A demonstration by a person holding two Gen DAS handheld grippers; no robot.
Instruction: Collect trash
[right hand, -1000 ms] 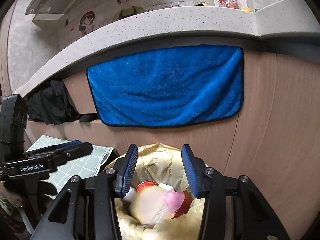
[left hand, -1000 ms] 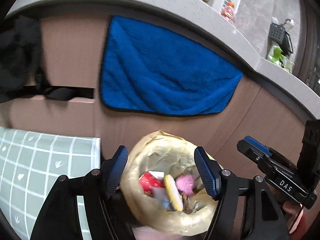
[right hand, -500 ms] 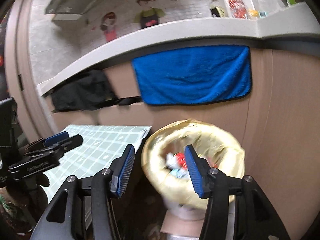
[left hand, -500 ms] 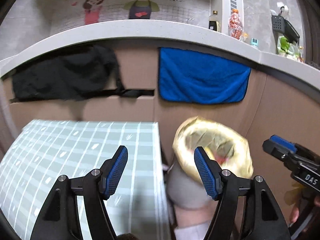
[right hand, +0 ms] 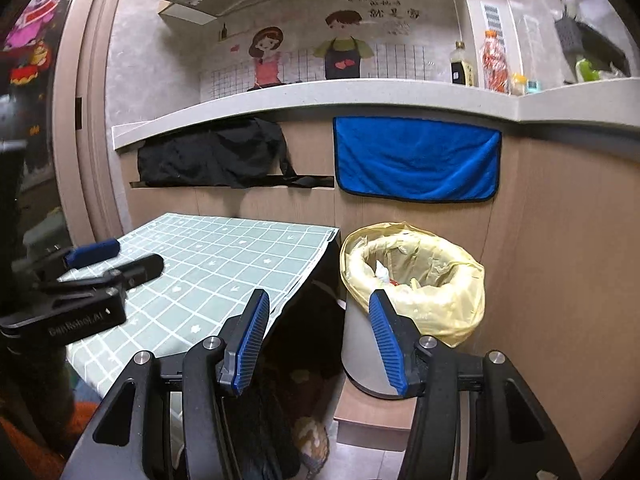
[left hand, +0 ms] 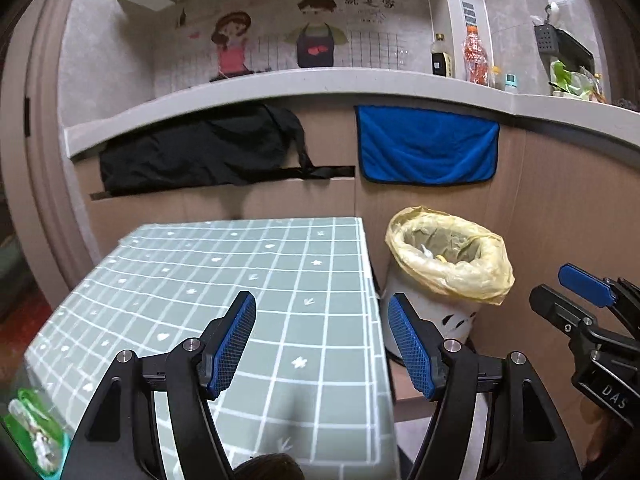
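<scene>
A white trash bin with a yellow liner [left hand: 448,264] stands to the right of the table; it also shows in the right wrist view [right hand: 412,276], with several pieces of trash inside. My left gripper [left hand: 322,344] is open and empty above the green checked tablecloth [left hand: 224,280], left of the bin. My right gripper [right hand: 320,344] is open and empty, pulled back from the bin. The right gripper also shows at the right edge of the left wrist view [left hand: 588,308]. The left gripper also shows at the left of the right wrist view [right hand: 92,276].
A blue towel [left hand: 428,148] and a black cloth [left hand: 200,152] hang on the wood cabinet front below a grey counter [left hand: 320,84] with bottles. A green packet [left hand: 32,432] lies at the table's near left corner. A dark bag [right hand: 280,380] sits below the table edge.
Both grippers have pulled back and up from right over the bin. The view now takes in the table top and the whole bin; both stay open.
</scene>
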